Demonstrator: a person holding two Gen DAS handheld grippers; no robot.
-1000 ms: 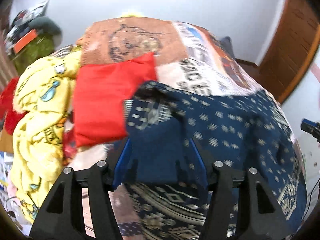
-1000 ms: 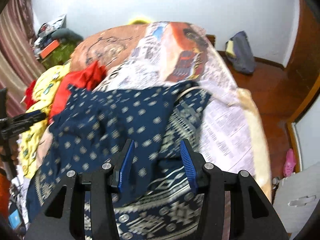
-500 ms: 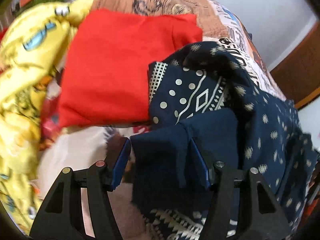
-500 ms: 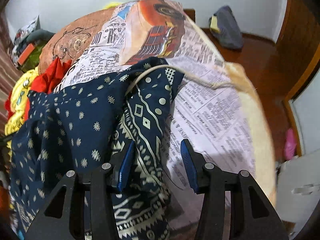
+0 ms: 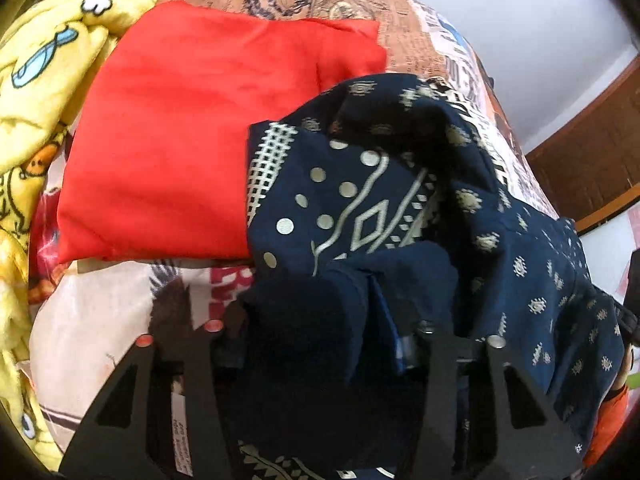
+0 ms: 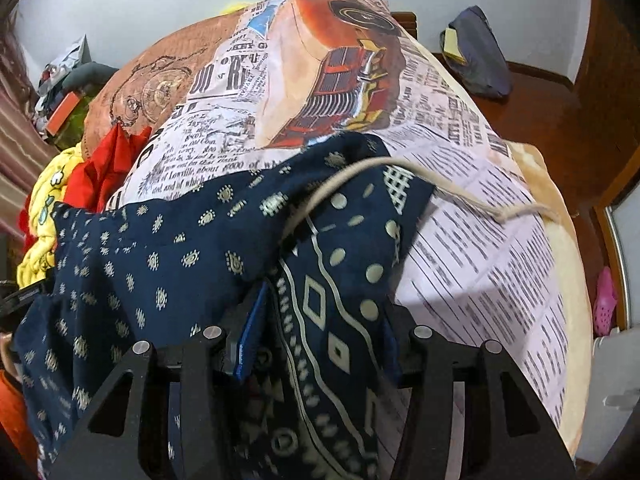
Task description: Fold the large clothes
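Note:
A navy garment with pale dots and diamond bands [image 5: 360, 200] lies bunched on the bed, its patterned hem turned up. My left gripper [image 5: 316, 312] points steeply down with a dark fold of the garment packed between its jaws, which are closing; the cloth hides the left pad. In the right wrist view the same garment [image 6: 180, 248] spreads to the left. My right gripper [image 6: 320, 332] has the patterned band between its blue pads, and the jaws are opening slightly. A pale drawstring cord [image 6: 460, 196] trails from the garment across the sheet.
A folded red cloth [image 5: 200, 132] lies beside the garment, with a yellow cartoon blanket [image 5: 40, 80] left of it. The newspaper-print bedsheet [image 6: 480, 240] covers the bed. A dark bag [image 6: 476, 56] and a pink shoe [image 6: 604, 300] lie on the wooden floor.
Both grippers have come down towards the bed with the navy garment, and the bed fills more of each view. The left jaws have narrowed on the cloth.

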